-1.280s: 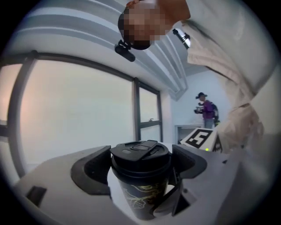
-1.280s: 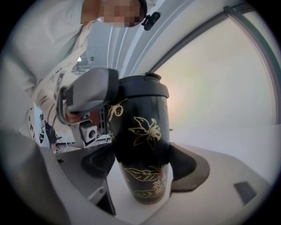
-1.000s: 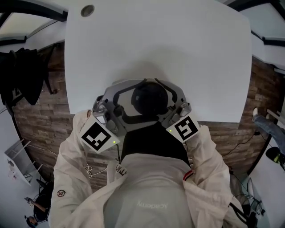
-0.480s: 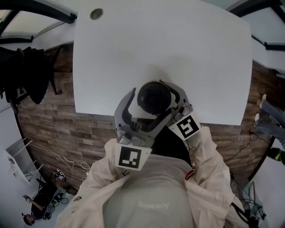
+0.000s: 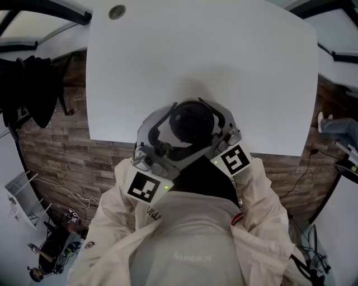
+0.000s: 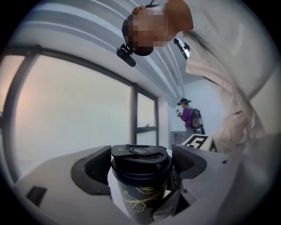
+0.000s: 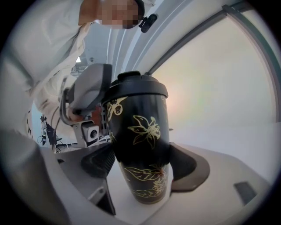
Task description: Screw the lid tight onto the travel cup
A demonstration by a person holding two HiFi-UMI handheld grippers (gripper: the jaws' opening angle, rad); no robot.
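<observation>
A black travel cup point(image 7: 141, 145) with gold flower print is held upright over the near edge of the white table point(image 5: 224, 56). Its black lid point(image 6: 140, 160) sits on top, seen from above as a dark disc point(image 5: 192, 123). My left gripper point(image 6: 141, 166) is shut on the lid, its dark pads point(image 6: 94, 169) against the lid's rim on both sides. My right gripper point(image 7: 141, 163) is shut on the cup's body lower down. In the head view the left gripper's marker cube point(image 5: 146, 187) is at lower left and the right one's point(image 5: 234, 159) at right.
The table has a round cable hole point(image 5: 117, 11) at its far left corner. Wood-pattern floor point(image 5: 61, 151) shows beyond the near edge, with a dark object point(image 5: 33, 89) at left. A person point(image 6: 186, 115) stands far off by the windows.
My left gripper swung round the cup: its marker cube went from the left to lower centre, then partly back left. The right gripper and the cup stayed in place.
</observation>
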